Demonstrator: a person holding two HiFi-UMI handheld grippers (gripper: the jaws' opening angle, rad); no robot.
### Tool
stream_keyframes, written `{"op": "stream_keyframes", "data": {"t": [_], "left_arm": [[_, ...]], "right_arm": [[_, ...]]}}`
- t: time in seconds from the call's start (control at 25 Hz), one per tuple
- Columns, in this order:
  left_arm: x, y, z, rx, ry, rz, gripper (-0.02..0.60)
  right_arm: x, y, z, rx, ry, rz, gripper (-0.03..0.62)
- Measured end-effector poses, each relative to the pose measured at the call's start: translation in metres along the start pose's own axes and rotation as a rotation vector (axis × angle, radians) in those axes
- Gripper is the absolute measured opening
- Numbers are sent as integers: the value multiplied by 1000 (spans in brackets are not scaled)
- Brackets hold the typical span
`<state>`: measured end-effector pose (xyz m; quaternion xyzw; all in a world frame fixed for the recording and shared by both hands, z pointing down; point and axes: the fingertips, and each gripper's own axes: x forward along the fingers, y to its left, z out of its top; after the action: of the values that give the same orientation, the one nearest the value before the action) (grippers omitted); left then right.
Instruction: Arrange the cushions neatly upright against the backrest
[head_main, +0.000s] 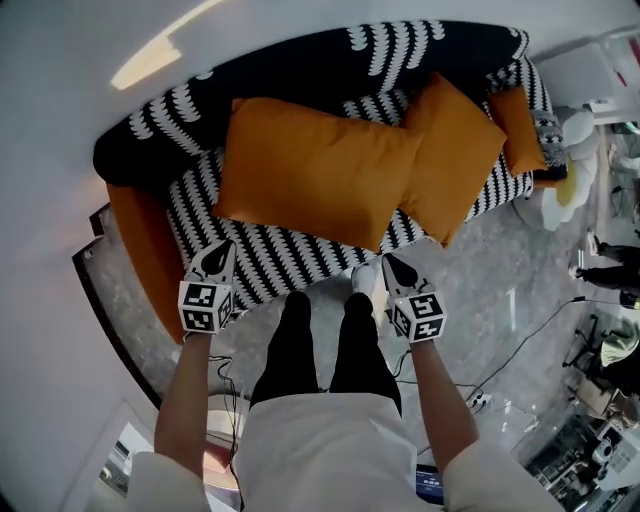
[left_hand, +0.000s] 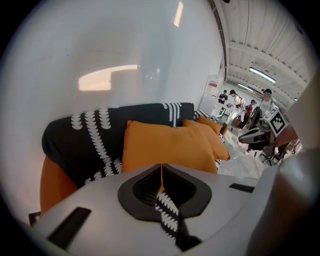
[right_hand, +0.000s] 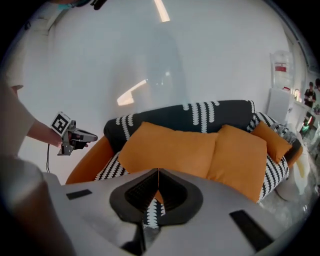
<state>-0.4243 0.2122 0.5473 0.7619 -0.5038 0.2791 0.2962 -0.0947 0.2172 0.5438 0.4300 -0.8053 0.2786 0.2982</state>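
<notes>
Head view: the left gripper (head_main: 221, 248) and right gripper (head_main: 391, 260) hover at the sofa (head_main: 160, 130) front. Ahead of their tips lean the large cushion (head_main: 310, 170), middle cushion (head_main: 455, 155) and small cushion (head_main: 517, 128).

Left gripper view: jaws clenched, empty; large cushion straight beyond.

Right gripper view: jaws clenched, empty; large cushion ahead, middle cushion to the right.
</notes>
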Motion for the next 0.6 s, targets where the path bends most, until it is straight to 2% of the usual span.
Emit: {"op": "stream_keyframes", "data": {"t": [0.28, 0.4, 0.6], "left_arm": [[62, 51, -55, -12, 59, 62, 18], [82, 72, -73, 27, 83, 79, 21], [114, 95, -107, 96, 145, 63, 103]], "right_arm": [[55, -13, -66, 29, 96, -59, 24], [76, -23, -90, 46, 118, -103, 25], [101, -34, -122, 53, 159, -164, 26]]}}
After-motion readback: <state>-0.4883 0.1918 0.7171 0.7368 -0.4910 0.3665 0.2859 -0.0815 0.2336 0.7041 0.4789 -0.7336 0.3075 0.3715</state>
